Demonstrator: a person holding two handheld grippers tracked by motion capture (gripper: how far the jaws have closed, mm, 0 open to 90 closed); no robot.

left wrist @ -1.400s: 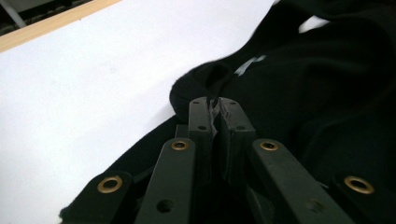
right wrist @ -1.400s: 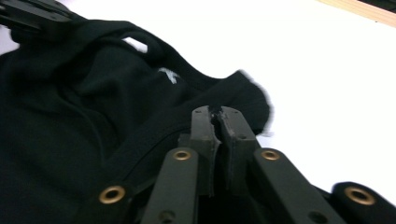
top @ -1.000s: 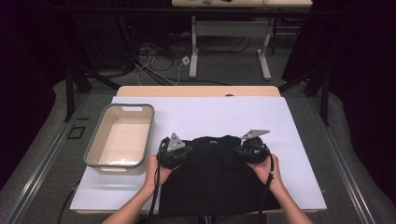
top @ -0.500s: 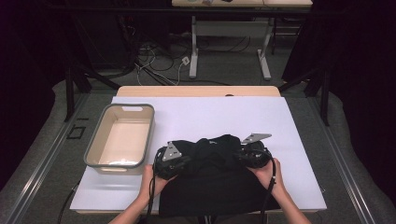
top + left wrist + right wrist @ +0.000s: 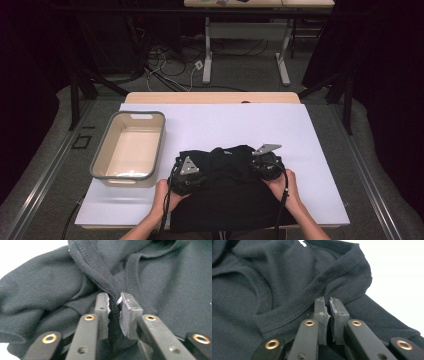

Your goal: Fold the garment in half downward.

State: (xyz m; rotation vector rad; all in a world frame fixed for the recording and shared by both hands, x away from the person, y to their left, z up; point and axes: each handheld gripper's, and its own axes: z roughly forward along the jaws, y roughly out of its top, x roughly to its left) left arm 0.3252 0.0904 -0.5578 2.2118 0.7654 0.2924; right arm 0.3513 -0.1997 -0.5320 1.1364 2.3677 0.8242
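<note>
Beige plastic tub (image 5: 129,150) sits far left on the white table cover (image 5: 310,135). My left gripper (image 5: 114,305) has just been easing open around a ribbed hem of the black sweatshirt (image 5: 227,200) lying near me; my right gripper (image 5: 328,307) pinches its stitched edge.

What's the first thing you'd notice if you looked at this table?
A black garment lies bunched at the near edge of the white table, pinched on both sides. The left gripper holds a fold of it, its jaws having just been opening a little, and the right gripper clamps its hem. A beige tub sits to the left.
</note>
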